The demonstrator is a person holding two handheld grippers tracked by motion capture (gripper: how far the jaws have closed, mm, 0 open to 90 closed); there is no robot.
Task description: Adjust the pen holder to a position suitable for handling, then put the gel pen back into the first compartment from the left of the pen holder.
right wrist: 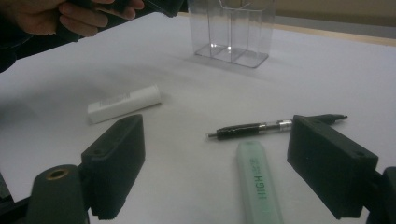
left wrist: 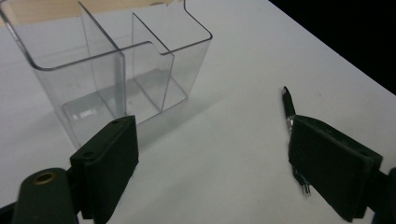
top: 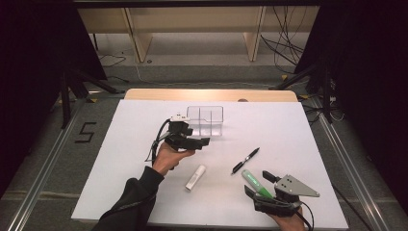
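Seeing white bench [top: 144, 144] first, clear divided organiser [top: 206, 119] standing upright at far centre. My left gripper [top: 204, 141] just beside organiser, jaws wide, nothing between. My right gripper [top: 257, 184] near bench's front edge, jaws wide around green highlighter [top: 253, 182], pads apart from it. Black pen [top: 246, 160] beyond highlighter; white tube [top: 195, 177] left of it.

The person's left hand [top: 169, 155], coming from a dark sleeve [top: 132, 202] at the lower middle of the high view, held the black two-jaw left gripper [top: 204, 141] near the frame's centre, jaws wide apart and empty. At the lower right, the right hand [top: 288, 222] held the black right gripper [top: 256, 184] with its grey three-cornered plate, jaws spread.
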